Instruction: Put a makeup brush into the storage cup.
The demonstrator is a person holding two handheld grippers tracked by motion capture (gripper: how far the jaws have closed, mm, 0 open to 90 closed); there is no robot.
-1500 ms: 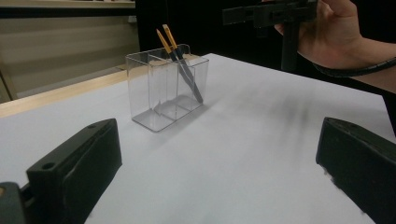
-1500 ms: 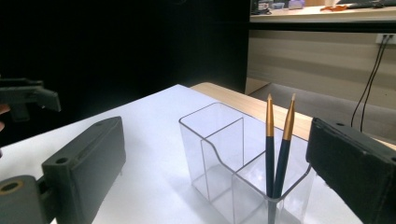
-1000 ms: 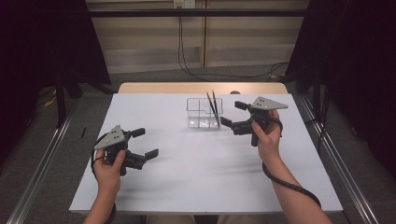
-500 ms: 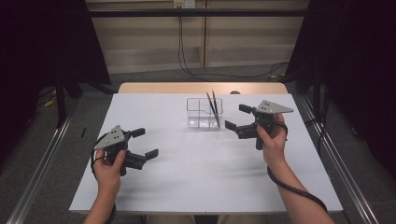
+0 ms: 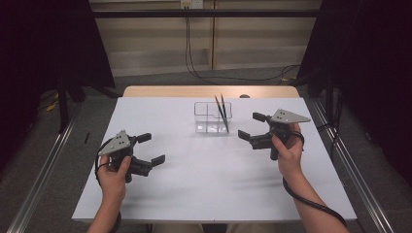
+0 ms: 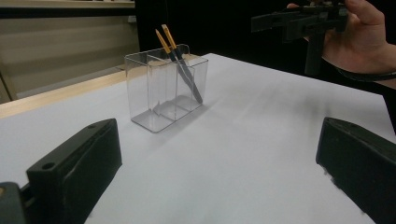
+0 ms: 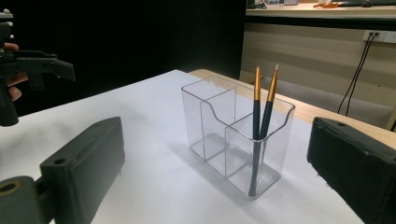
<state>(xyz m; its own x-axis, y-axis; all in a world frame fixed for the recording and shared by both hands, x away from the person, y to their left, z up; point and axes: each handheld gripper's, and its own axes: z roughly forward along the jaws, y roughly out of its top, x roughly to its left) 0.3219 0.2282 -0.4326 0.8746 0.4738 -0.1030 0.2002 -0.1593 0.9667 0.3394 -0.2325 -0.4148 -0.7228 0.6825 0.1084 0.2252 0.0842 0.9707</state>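
On the white desk [image 5: 214,194], a flat matte sheet over a wooden top whose bare strip shows at the far edge, sits a clear plastic holder [image 5: 213,118], near the far edge at about mid-width; box-shaped, glossy see-through walls, split into compartments with a scooped divider; the two pens [image 5: 222,112] stand tilted in its compartment nearest the desk's right edge, leaning side by side, dark slim barrels with gold upper ends, tips on the holder floor.

Right tool [image 5: 249,126] held above the desk just beside the holder on the right-edge side, jaws spread wide and empty, pointed at the holder; left tool [image 5: 149,148] lower, toward the near-left corner, well apart from the holder, jaws also spread and empty; both tools black, blocky hard plastic with grey three-cornered plates on top.

Step, as I judge it: approach phase, nothing gripped yet, right tool lining up on the pens; next move likely calls for bringing the right tool in over the holder rim and closing on one gold end, narrow target, smooth round barrel may slip; holder is light and could slide or tip, so the left tool may need to steady its wall.
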